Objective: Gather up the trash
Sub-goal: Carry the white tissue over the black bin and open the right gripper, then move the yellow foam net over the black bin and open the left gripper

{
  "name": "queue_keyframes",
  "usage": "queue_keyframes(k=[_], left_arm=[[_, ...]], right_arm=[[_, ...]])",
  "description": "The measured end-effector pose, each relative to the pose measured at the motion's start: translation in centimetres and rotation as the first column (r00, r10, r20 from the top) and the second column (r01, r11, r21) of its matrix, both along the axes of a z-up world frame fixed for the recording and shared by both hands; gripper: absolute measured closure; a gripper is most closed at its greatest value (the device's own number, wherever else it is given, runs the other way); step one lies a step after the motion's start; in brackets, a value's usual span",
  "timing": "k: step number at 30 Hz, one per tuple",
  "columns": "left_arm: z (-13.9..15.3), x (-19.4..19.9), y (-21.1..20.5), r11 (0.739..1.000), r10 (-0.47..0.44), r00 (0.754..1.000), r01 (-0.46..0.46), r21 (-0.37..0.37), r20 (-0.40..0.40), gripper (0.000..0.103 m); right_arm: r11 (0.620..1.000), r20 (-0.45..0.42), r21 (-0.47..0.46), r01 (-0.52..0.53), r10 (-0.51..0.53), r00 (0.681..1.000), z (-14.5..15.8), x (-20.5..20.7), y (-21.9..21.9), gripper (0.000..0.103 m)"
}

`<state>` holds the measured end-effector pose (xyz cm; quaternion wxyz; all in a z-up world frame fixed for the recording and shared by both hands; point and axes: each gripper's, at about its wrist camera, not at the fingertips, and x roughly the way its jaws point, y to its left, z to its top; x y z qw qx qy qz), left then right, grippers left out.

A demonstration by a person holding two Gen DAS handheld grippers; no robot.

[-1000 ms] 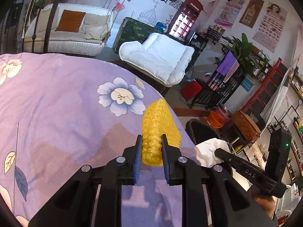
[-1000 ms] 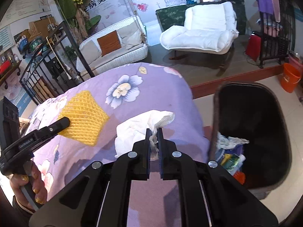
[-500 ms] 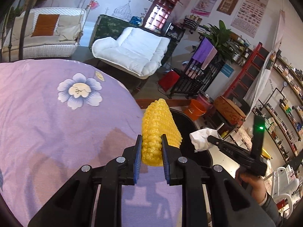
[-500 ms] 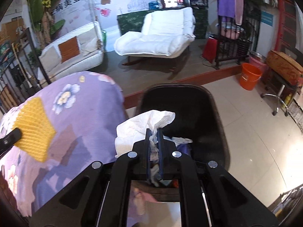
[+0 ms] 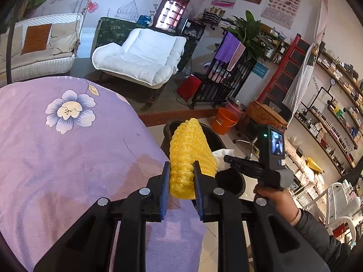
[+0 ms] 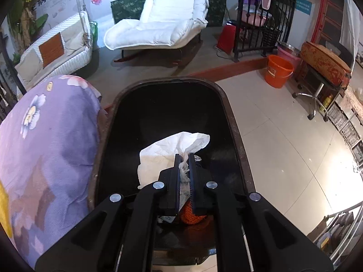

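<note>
Over the open black bin, the right gripper is clenched on a crumpled white tissue, which sticks out past its pads toward 11 o'clock and hangs above the bin's dark inside. Directly below the gripper, something orange lies among other scraps at the bottom of the bin. At 9 o'clock from the bin, touching its rim, is the desk, draped in a purple flowered cloth.

From the left wrist view, the left gripper grasps a yellow foam net between its blue pads; the net stands upright past the fingertips, over the desk's edge with the bin behind it. At 3 o'clock from the net, a hand in a dark sleeve holds the right gripper, its tissue just beside the net
</note>
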<state>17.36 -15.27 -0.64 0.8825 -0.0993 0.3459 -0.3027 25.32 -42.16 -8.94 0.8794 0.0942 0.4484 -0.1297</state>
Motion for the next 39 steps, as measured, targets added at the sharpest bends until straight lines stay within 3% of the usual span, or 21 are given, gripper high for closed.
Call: queue_keyframes(k=[7,9,10,11,13,25,39], left_arm=[[-0.3,-0.1,-1.5,0.999,-0.032,0.999,0.032,0.012,-0.012,0.083],[-0.4,-0.1,-1.8,0.999,-0.035,0.999,0.035,0.012,-0.017,0.083],[-0.5,0.0,-2.0,0.999,-0.038,0.999,0.038,0.010,-0.023,0.083],[-0.5,0.0,-2.2,0.999,-0.041,0.999,0.041,0.009,-0.027,0.083],[-0.7,0.1,-2.5,0.999,-0.046,0.999,0.046,0.013,-0.030,0.083],[-1.6,1.0,-4.7,0.994,-0.092,0.994,0.095,0.050,-0.057,0.083],[-3.1,3.3,-10.6,0.968,-0.202,0.977,0.210,0.141,-0.070,0.083]], right_arm=[[0.999,-0.099,-0.023,0.042,-0.044,0.994,-2.0,1.8,-0.7,0.095],[0.998,-0.125,-0.032,0.047,-0.050,0.991,-2.3,2.2,-0.6,0.091],[0.998,-0.134,-0.044,0.047,-0.053,0.990,-2.4,2.2,-0.6,0.080],[0.998,-0.134,-0.049,0.048,-0.054,0.990,-2.5,2.2,-0.5,0.062],[0.997,-0.115,-0.061,0.046,-0.053,0.992,-2.3,1.8,-0.3,0.040],[0.998,-0.030,-0.046,0.031,-0.032,0.999,-0.2,-1.0,0.7,0.035],[0.992,0.142,-0.026,0.124,-0.119,0.983,3.7,-7.4,-0.8,0.027]])
